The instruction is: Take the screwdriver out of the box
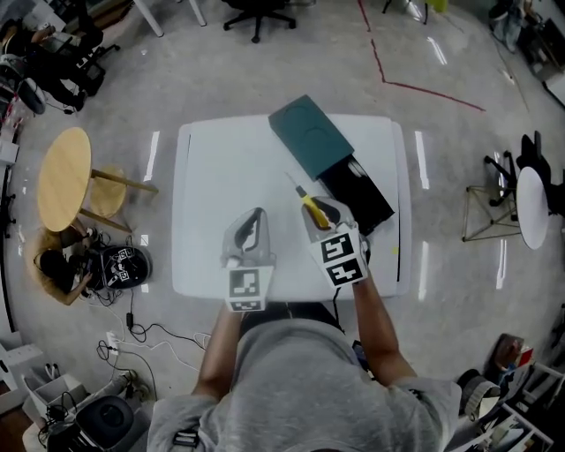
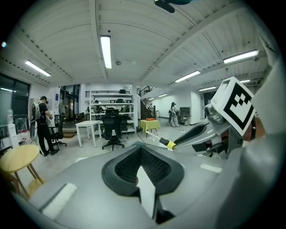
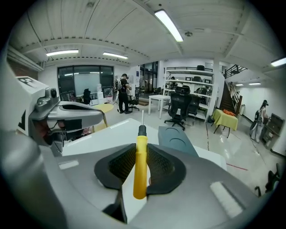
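Note:
My right gripper (image 1: pixel 320 210) is shut on a yellow-handled screwdriver (image 1: pixel 311 206), held above the white table (image 1: pixel 221 168). In the right gripper view the yellow handle (image 3: pixel 140 165) is clamped between the black pads, and the metal shaft points ahead. The box lies behind it at the table's far right: a teal sleeve (image 1: pixel 309 135) with a black tray (image 1: pixel 357 192) slid out of it. The teal sleeve (image 3: pixel 175 139) also shows past the screwdriver's tip. My left gripper (image 1: pixel 254 216) hangs beside the right one, its jaws together with nothing in them (image 2: pixel 142 154).
A round wooden table (image 1: pixel 64 177) and a stool stand on the floor to the left, with bags and cables below them. A small white round table (image 1: pixel 532 207) is at the right. An office chair (image 1: pixel 256 13) stands beyond the table. A person (image 2: pixel 44 125) stands far off.

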`<state>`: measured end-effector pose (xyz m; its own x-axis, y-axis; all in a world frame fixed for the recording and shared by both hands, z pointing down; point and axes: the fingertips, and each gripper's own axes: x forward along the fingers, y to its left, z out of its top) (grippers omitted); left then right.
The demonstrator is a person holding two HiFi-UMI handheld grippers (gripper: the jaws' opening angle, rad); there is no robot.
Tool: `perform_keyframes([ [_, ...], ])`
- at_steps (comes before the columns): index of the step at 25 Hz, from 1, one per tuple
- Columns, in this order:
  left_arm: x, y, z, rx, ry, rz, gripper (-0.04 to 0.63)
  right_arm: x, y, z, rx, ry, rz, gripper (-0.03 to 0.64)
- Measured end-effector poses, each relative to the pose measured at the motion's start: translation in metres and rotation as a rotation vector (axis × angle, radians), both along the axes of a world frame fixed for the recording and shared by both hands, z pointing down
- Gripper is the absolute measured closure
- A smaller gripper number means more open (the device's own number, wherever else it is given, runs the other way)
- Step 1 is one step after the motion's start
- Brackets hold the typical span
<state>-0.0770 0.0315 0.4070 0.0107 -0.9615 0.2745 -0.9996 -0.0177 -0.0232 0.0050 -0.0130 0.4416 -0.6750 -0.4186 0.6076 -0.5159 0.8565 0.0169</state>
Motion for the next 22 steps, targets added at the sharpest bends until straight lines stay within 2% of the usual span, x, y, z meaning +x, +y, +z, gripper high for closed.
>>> perform_keyframes([
  [10,-0.063,0.035,0.011,-0.016,0.007,-0.146,0.583,-0.069,0.028,0.015,-0.022,0.000,-0.149,0.537],
  [22,-0.150,0.057,0.042,-0.081,0.050,-0.291,0.583,-0.156,0.039,0.058,-0.097,0.075,-0.278,0.537],
])
